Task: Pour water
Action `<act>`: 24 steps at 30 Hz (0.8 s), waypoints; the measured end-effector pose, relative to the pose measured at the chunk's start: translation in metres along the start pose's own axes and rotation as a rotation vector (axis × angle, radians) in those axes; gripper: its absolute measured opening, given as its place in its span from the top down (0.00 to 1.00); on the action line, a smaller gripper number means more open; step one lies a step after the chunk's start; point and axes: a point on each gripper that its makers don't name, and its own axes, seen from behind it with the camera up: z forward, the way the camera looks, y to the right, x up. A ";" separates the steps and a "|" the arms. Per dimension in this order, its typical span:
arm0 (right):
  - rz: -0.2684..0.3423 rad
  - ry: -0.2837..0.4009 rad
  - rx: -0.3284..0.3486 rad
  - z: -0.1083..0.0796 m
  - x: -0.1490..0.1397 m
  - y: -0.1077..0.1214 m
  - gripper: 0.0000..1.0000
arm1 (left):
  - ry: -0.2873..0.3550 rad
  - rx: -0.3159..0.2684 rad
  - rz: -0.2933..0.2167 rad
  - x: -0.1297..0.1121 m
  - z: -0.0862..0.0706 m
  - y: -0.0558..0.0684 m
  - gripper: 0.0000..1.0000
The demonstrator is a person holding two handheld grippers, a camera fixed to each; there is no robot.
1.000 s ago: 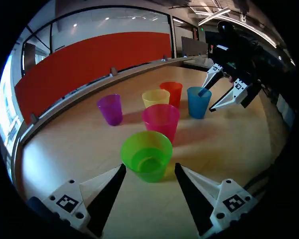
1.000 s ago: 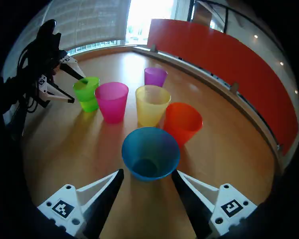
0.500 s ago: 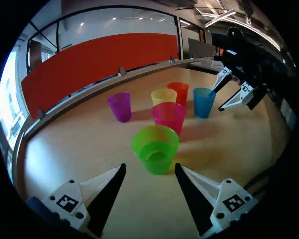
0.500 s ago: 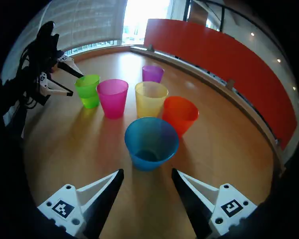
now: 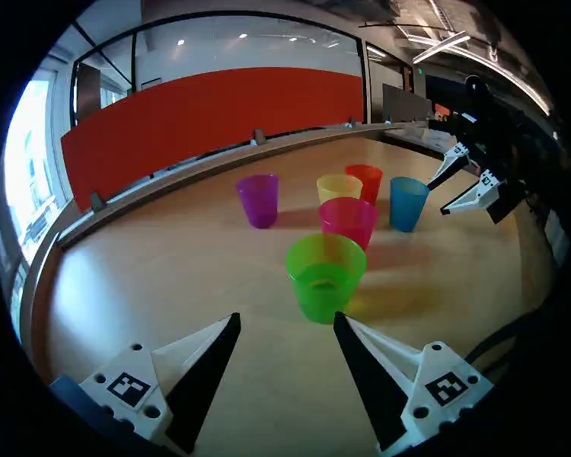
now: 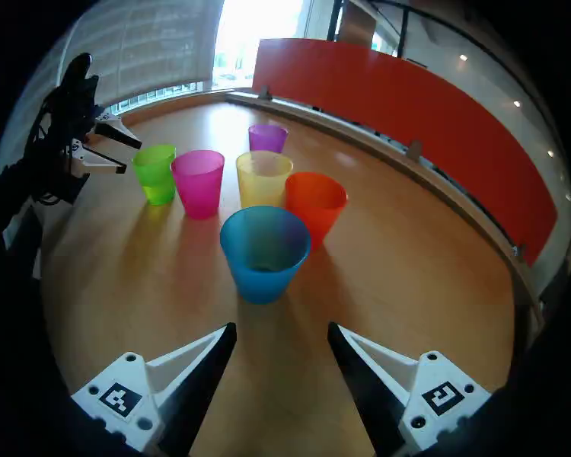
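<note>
Several plastic cups stand upright on a wooden table [image 5: 148, 266]. In the left gripper view, a green cup [image 5: 325, 277] holding a little liquid sits just beyond my open left gripper [image 5: 284, 326], with nothing between the fingers. Behind it are a pink cup [image 5: 348, 222], yellow cup [image 5: 339, 188], orange cup [image 5: 364, 180], purple cup [image 5: 258, 199] and blue cup [image 5: 407, 203]. In the right gripper view, the blue cup [image 6: 264, 253] stands a short way ahead of my open right gripper [image 6: 280, 327]. The right gripper [image 5: 468, 181] appears far off beside the blue cup; the left gripper [image 6: 103, 148] appears by the green cup [image 6: 155, 174].
A raised ledge [image 5: 209, 164] and a long red wall panel [image 5: 209, 114] run along the far side of the table. Bright windows [image 6: 247, 38] lie behind the table. Bare wood spreads right of the cups [image 6: 407, 266]. A person's dark form [image 6: 34, 175] holds the far gripper.
Both grippers have drawn back from their cups: the green cup and the blue cup now sit farther from the fingertips. The cups themselves have not moved.
</note>
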 end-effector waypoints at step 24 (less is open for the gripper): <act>0.155 0.182 -0.241 -0.052 0.017 0.054 0.07 | 0.111 0.223 -0.107 0.008 -0.032 -0.058 0.09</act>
